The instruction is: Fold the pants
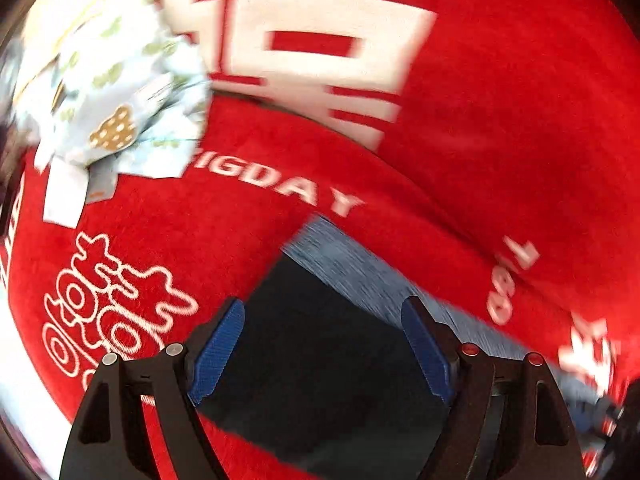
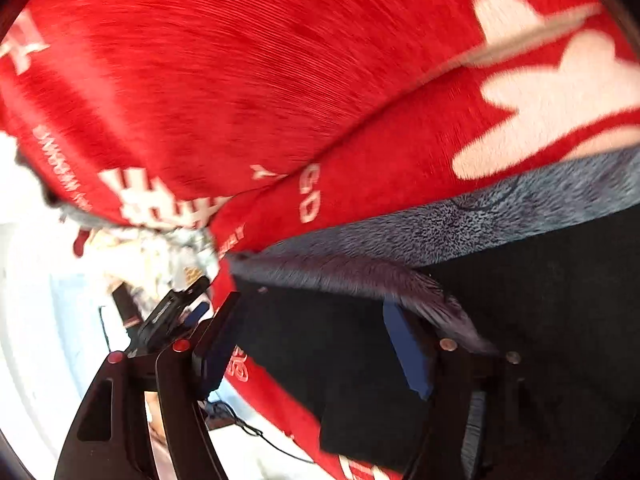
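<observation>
Black pants [image 1: 320, 360] with a grey fleecy lining [image 1: 360, 272] lie on a red blanket [image 1: 240, 220] printed with white letters. My left gripper [image 1: 324, 308] points steeply down over one corner of them, open, its blue pads wide apart and clear of the cloth. In the right wrist view the pants [image 2: 540, 300] fill the lower right, with the grey lining [image 2: 480, 216] turned out along their upper edge. My right gripper [image 2: 312, 304] hangs open over the pants' left edge, nothing pinched. The left gripper [image 2: 176, 308] shows just beyond its left finger.
A crumpled light-blue patterned cloth [image 1: 120, 92] lies on the blanket at the upper left. The blanket [image 2: 200, 80] is folded into ridges. A white surface [image 2: 32, 300] with a thin dark cable [image 2: 256, 436] lies past the blanket's left edge.
</observation>
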`<state>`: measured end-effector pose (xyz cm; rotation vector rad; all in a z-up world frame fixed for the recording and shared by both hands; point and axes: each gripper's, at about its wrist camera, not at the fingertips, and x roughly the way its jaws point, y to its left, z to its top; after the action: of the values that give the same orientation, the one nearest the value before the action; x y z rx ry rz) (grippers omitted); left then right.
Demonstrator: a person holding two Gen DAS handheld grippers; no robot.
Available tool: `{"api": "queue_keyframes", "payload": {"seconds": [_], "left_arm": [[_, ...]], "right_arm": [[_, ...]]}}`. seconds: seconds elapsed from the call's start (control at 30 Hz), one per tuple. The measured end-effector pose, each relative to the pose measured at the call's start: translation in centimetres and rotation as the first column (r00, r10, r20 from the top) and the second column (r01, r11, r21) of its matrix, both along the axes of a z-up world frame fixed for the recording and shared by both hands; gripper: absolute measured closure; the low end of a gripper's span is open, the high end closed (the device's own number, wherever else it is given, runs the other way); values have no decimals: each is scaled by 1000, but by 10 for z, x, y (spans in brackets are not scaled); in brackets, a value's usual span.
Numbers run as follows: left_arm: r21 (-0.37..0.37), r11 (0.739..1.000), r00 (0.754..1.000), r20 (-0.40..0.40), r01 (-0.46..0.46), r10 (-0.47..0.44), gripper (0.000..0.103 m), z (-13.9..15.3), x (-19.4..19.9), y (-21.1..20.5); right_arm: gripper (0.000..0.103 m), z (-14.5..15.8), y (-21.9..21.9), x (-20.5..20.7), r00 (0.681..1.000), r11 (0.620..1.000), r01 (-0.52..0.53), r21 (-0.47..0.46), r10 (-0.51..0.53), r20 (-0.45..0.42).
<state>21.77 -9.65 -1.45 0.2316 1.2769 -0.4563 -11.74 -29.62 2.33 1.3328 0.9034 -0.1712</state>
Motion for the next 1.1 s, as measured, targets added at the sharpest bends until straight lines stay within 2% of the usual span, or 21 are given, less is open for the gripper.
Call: {"api": "queue_keyframes", "payload": {"seconds": [0.07, 0.13, 0.17, 0.27, 0.37, 0.5, 0.53, 0.57, 0.67, 0.73, 0.8, 0.9, 0.93, 0.97, 1.0, 1.03, 1.07, 1.1], "left_arm": [[8, 994, 994, -15, 109, -109, 21, 9, -31, -11], [-8, 969, 967, -69, 245, -245, 21, 12, -76, -29], [-22, 951, 945, -104, 309, -310, 21, 14, -103, -40], [-88, 891, 865, -215, 445, -453, 21, 12, -179, -69], [-167, 807, 750, -301, 567, -589, 21, 5, -264, -105], [-264, 711, 608, -378, 652, -698, 21, -3, -347, -143], [-267, 693, 586, -384, 670, -714, 21, 0, -365, -145], [-273, 670, 554, -397, 690, -732, 21, -4, -381, -152], [-281, 623, 495, -411, 730, -765, 21, -7, -413, -160], [-284, 594, 467, -406, 753, -786, 21, -9, -425, -164], [-281, 581, 453, -407, 764, -793, 21, -15, -432, -166], [-282, 591, 455, -422, 756, -784, 21, -28, -430, -164], [-287, 588, 456, -414, 756, -788, 21, -30, -430, -163], [-287, 582, 454, -404, 761, -794, 23, -31, -432, -163], [-281, 575, 459, -384, 768, -801, 28, -30, -434, -162], [-275, 568, 460, -369, 776, -807, 52, -29, -432, -162], [-277, 557, 448, -369, 783, -814, 73, -27, -433, -164], [-284, 558, 448, -369, 780, -814, 74, -25, -428, -165]], "right_arm": [[28, 19, -1, -21, 1000, 999, -11, -38, 11, -2], [28, 30, -2, -52, 1000, 998, 5, -64, -6, -25], [28, 34, -3, -76, 999, 997, 20, -71, -24, -47], [28, 42, -6, -153, 988, 992, 81, -93, -92, -120], [28, 46, -1, -238, 961, 980, 169, -107, -188, -204], [28, 39, 22, -337, 912, 958, 277, -79, -288, -293], [28, 35, 34, -361, 893, 949, 309, -68, -314, -321], [28, 31, 41, -384, 879, 940, 338, -54, -336, -337], [28, 14, 74, -432, 832, 892, 451, -1, -421, -361], [28, 0, 91, -450, 810, 860, 509, 35, -464, -359], [29, -16, 106, -463, 789, 825, 561, 67, -509, -346], [41, -35, 120, -466, 785, 789, 602, 125, -554, -278], [55, -40, 124, -464, 785, 785, 606, 133, -561, -264], [79, -42, 127, -461, 781, 782, 610, 128, -566, -262], [85, -42, 130, -462, 778, 775, 618, 130, -579, -244], [87, -39, 132, -461, 770, 764, 632, 131, -599, -222], [88, -29, 132, -462, 764, 759, 641, 113, -618, -186], [88, -21, 129, -460, 763, 759, 643, 99, -626, -160]]}}
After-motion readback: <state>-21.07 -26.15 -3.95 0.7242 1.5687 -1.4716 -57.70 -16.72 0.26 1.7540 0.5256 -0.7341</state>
